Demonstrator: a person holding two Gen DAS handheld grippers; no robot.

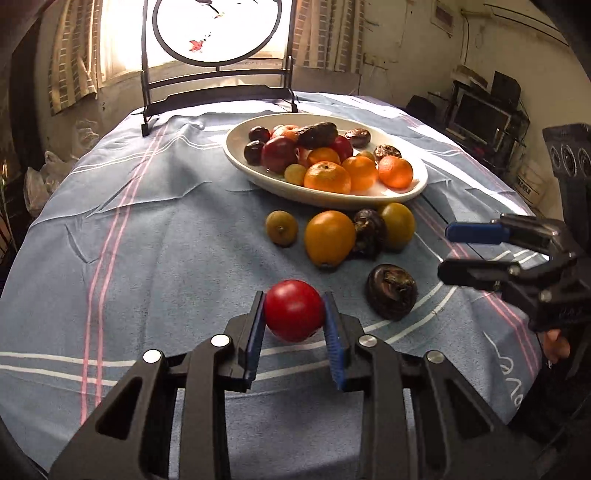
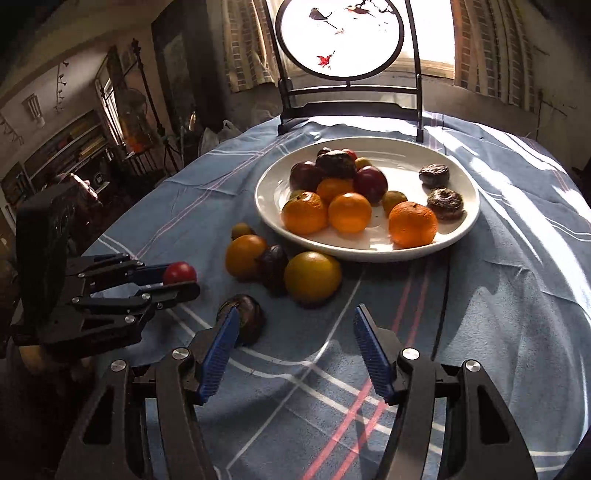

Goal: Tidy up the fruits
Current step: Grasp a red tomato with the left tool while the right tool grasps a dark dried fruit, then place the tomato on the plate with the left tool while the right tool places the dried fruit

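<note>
My left gripper [image 1: 294, 295] is shut on a small red fruit [image 1: 294, 315] that sits low over the blue cloth, both blue pads pressing its sides; the right wrist view shows the same grip [image 2: 179, 272]. A white plate [image 1: 236, 147] [image 2: 406, 158] beyond holds several oranges, red fruits and dark wrinkled fruits. Loose in front of it lie an orange fruit [image 1: 328, 238], a yellow-green one [image 1: 398, 225], a small green one [image 1: 281, 227] and two dark ones [image 1: 369, 232] [image 1: 392, 291]. My right gripper [image 2: 295, 311] stands open and empty, its left finger beside the nearer dark fruit [image 2: 247, 317].
A striped blue cloth [image 1: 147, 229] covers the round table. A dark-framed round screen [image 1: 218, 29] stands at the far edge behind the plate. Shelves and clutter lie past the table's sides. Bare cloth stretches left of the plate.
</note>
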